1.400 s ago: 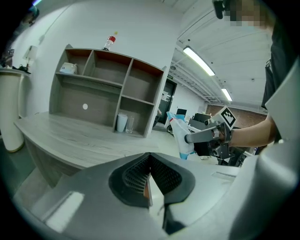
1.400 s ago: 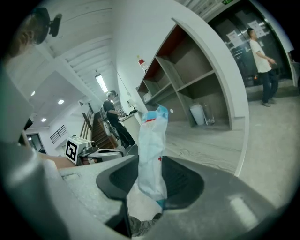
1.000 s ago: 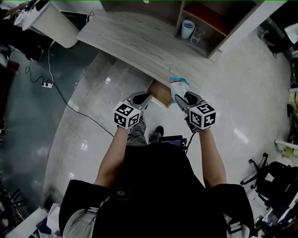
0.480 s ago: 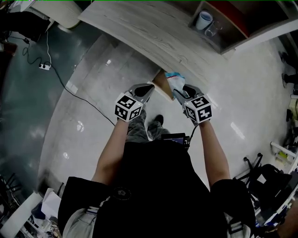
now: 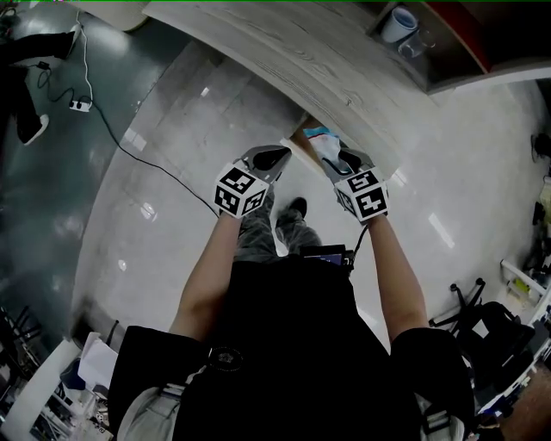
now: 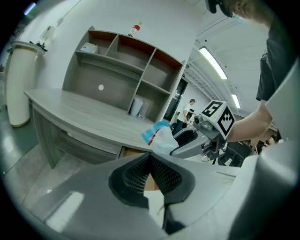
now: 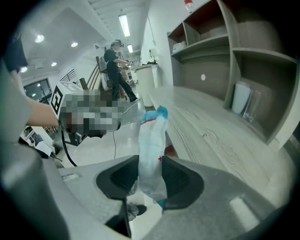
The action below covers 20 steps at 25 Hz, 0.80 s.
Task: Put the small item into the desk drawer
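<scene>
The small item is a white pouch with a blue top. My right gripper is shut on its lower half, and the pouch stands up between the pads. In the head view the pouch hangs at the edge of the grey wooden desk, over the open drawer with its brown inside. My right gripper holds it there. My left gripper is beside it on the left, shut with nothing in it. In the left gripper view its pads meet at the tips, with the drawer and pouch ahead.
An open shelf unit stands on the desk's far side with cups in one bay. A power strip and cable lie on the shiny floor to the left. An office chair base is at the right.
Both grippers have sunk and come closer to the desk edge. The pouch, held throughout, now sits over the drawer opening. The right gripper has tipped further downward.
</scene>
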Available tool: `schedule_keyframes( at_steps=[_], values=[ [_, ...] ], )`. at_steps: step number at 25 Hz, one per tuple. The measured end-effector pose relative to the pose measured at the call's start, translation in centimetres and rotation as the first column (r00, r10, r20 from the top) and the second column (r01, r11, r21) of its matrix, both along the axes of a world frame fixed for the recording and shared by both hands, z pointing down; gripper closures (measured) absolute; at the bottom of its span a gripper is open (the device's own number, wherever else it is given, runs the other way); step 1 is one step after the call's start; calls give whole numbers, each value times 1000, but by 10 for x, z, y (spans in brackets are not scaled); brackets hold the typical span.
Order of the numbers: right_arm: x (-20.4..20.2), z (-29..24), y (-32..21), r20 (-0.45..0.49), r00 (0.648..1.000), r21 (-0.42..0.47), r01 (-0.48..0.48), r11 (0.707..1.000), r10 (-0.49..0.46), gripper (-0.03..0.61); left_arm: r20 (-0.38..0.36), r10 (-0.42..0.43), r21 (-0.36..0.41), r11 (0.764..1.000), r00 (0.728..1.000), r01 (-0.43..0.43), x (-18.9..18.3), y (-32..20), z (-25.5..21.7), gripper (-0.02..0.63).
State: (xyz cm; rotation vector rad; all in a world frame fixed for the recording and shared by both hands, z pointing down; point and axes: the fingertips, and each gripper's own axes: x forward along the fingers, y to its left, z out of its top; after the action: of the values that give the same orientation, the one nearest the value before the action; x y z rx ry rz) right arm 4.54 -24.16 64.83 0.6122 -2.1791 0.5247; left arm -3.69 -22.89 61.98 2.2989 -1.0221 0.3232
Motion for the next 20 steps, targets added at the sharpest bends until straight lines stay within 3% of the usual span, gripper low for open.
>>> schedule_keyframes(
  at_steps=[8,20],
  values=[
    [5,32,-4,-104,994,-4,23,1000,-23,426,13,3,-18,1000,1000,-3,1,0,15,614],
    [-9,90,5,-184,981,-70,44,997,-56,426,46,7,-47,999,999,-5,-12,1,47,623]
  ],
)
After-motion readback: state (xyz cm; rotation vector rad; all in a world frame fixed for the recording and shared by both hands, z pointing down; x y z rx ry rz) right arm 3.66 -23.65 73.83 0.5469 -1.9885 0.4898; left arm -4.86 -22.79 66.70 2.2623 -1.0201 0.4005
